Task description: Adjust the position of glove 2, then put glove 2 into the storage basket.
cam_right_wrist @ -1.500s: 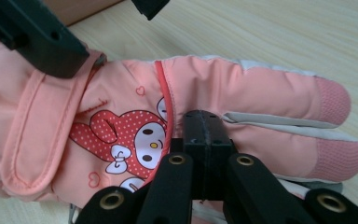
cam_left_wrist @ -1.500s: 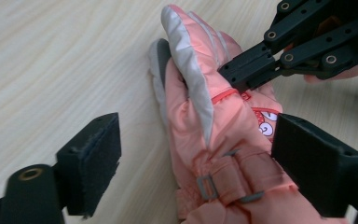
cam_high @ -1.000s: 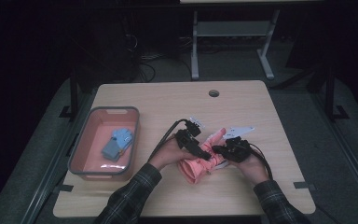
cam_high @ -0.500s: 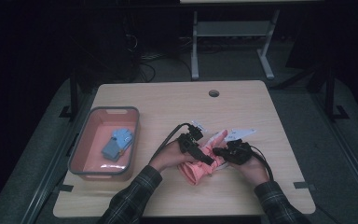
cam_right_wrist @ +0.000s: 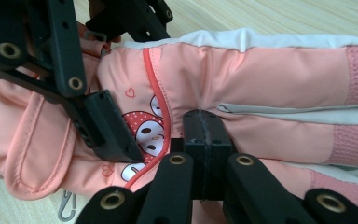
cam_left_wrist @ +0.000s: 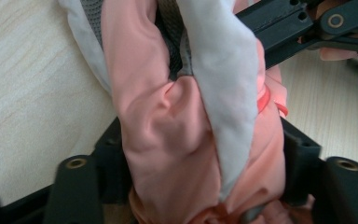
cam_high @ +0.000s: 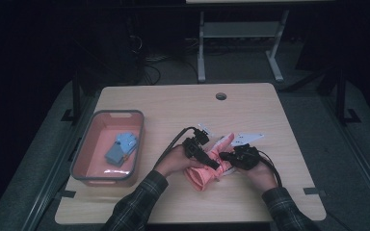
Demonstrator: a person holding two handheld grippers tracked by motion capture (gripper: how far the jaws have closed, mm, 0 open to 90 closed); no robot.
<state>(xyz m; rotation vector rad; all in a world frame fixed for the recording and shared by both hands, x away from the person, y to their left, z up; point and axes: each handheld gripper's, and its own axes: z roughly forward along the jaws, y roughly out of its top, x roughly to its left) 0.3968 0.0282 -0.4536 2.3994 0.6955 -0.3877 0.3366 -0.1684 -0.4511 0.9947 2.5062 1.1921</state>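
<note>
One wooden table stands on grey floor in a dark room. One pink tray at near left holds one blue glove. One pink glove lies near centre: left gripper, just closing, straddles it; right gripper is clenched on it.

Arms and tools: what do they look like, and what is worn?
Both sleeves are dark plaid. The left tool and the right tool are black linkage frames with brass-coloured rivets and blocky black pads. A black cable loops from the left tool.
</note>
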